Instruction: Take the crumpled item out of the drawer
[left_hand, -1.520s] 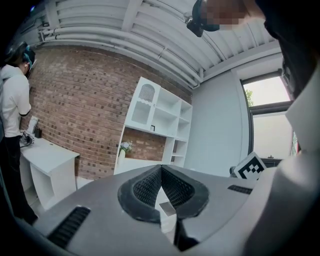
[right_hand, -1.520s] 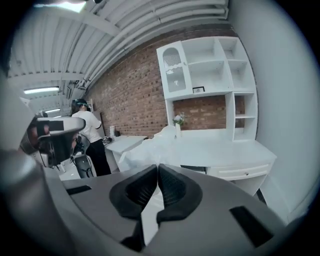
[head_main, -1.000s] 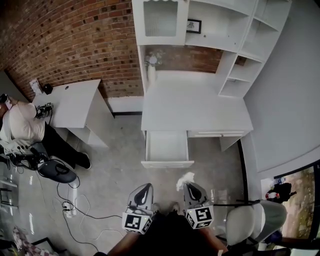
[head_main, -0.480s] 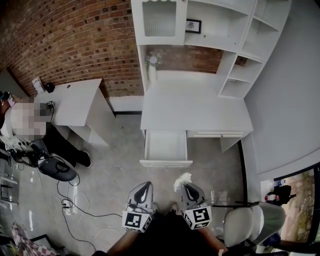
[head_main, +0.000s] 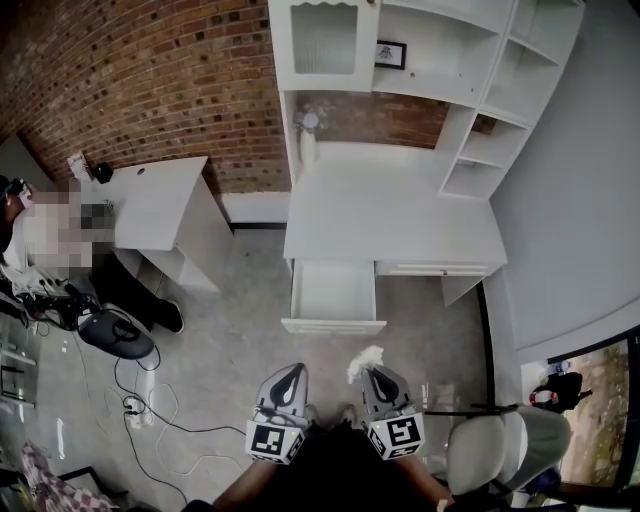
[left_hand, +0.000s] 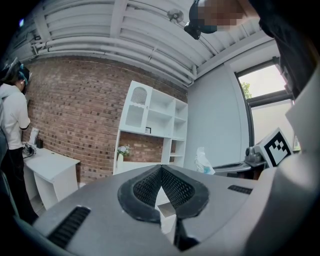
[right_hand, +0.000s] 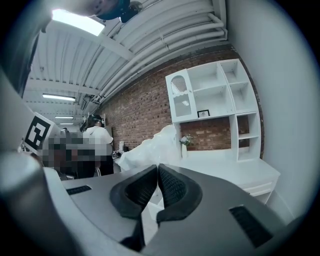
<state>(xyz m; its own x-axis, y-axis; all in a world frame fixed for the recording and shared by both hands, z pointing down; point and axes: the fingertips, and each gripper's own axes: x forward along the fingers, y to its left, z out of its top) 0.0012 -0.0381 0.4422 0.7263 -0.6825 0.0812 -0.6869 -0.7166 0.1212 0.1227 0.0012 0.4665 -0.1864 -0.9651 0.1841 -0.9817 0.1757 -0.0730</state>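
The crumpled white item (head_main: 366, 358) is out of the drawer and pinched at the tip of my right gripper (head_main: 369, 372), low in the head view. In the right gripper view the item (right_hand: 150, 149) bulges up behind the closed jaws of the right gripper (right_hand: 158, 166). It also shows as a small white wad (left_hand: 202, 161) in the left gripper view. My left gripper (head_main: 291, 372) hangs beside the right one, shut with nothing in it (left_hand: 161, 168). The white drawer (head_main: 333, 324) stands pulled out of the desk (head_main: 390, 215), well ahead of both grippers, with nothing showing inside.
A white shelf unit (head_main: 430, 60) rises over the desk against the brick wall, with a vase (head_main: 306, 135) below it. A second white table (head_main: 150, 205), a person (head_main: 50, 255) and a stool (head_main: 115, 335) are at left. Cables (head_main: 140, 405) lie on the floor. A chair (head_main: 490, 445) stands at right.
Both grippers have hardly moved. The right one stays closed on the crumpled item, drifted a touch to the left.
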